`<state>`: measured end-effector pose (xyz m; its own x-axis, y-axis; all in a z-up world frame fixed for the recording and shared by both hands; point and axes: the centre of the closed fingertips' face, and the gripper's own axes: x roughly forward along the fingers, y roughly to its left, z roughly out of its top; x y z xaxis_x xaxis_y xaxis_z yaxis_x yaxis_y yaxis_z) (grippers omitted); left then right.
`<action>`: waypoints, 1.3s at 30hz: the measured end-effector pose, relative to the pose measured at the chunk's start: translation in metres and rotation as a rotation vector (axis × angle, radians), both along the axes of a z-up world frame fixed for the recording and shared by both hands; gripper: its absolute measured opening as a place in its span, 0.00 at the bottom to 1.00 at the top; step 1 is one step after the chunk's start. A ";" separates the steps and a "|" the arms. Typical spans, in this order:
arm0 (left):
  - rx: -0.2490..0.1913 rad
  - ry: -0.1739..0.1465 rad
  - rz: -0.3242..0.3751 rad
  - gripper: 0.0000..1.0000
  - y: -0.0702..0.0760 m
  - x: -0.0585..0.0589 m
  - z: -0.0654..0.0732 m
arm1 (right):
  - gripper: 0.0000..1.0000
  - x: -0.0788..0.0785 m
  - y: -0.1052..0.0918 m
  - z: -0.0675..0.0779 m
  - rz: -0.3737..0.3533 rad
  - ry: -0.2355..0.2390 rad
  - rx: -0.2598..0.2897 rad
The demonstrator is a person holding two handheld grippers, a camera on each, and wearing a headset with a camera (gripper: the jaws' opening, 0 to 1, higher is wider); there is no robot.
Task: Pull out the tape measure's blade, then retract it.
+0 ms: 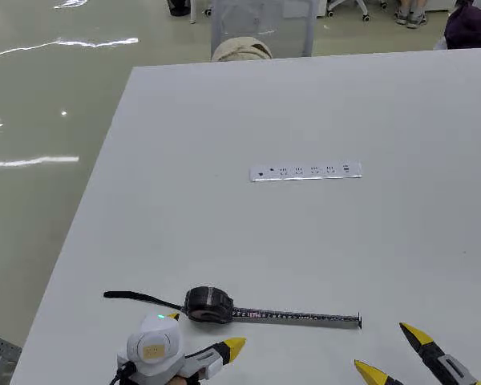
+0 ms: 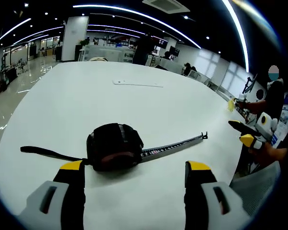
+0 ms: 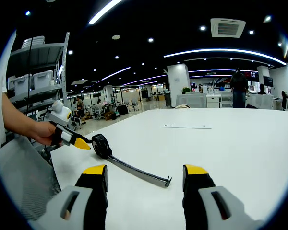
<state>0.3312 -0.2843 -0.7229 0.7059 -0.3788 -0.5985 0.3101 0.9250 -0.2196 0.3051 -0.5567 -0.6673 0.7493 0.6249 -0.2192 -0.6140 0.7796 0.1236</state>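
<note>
1. My left tongs (image 2: 134,166) are spread wide, with nothing pinched between the yellow tips.
2. A black wrist strap (image 2: 50,153) trails off to the left of these tongs and lies flat on the white table (image 1: 305,241).
3. The tape measure's black case (image 2: 115,146) sits just ahead of my left tongs, in line with the gap between the jaws. One tip comes close beside it in the head view, and I cannot tell whether they touch.
4. The blade (image 1: 297,318) is drawn out of the case and runs flat along the table from my left tongs toward my right ones.
5. Its hooked end (image 1: 358,321) lies just in front of my right tongs, near the gap between their tips and apart from both.
6. My right tongs (image 3: 145,169) are also spread and grip nothing.
7. A white power strip (image 1: 305,172) lies well beyond both pairs of tongs, farther up the table.
8. In the right gripper view, my hand (image 3: 41,132) holds the left tongs at the case end of the tape.
</note>
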 end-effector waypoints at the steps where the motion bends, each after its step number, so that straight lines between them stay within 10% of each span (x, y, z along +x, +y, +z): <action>1: -0.002 0.002 0.000 0.84 -0.001 0.002 -0.001 | 0.64 0.001 -0.001 0.000 -0.002 -0.002 -0.001; 39: 0.024 0.023 0.047 0.86 -0.006 0.021 -0.016 | 0.61 0.001 -0.010 -0.008 -0.008 0.020 -0.002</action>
<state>0.3522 -0.2907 -0.7393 0.7085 -0.3309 -0.6233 0.2611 0.9435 -0.2041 0.3058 -0.5665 -0.6757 0.7498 0.6183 -0.2354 -0.6051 0.7848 0.1339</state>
